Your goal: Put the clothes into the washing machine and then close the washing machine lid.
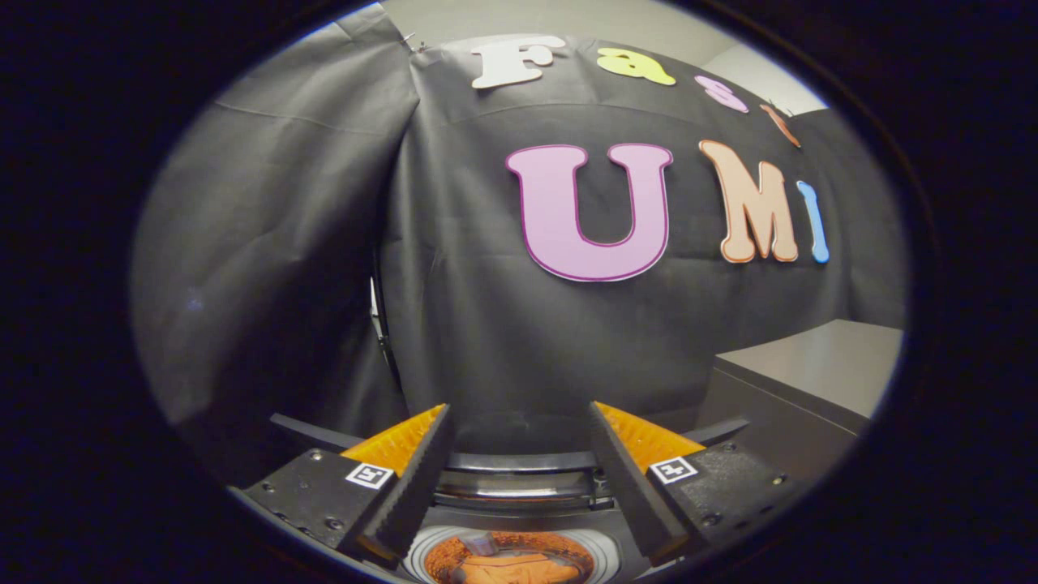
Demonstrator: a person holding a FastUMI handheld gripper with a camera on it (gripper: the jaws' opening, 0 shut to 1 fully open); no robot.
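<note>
Tool [519, 454] fingers wide apart, holding nothing | clothes [509, 564] inside washing machine [519, 519] below | lid [519, 474] raised

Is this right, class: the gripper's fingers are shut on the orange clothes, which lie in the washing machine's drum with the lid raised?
Not quite. In the gripper view the gripper is open, fingers apart and holding nothing. The orange clothes do lie in the washing machine's drum, with the lid raised.

No legible text is present on the washing machine [519, 487]; the square tags [370, 475] beside the fingers carry coded patterns only.
</note>
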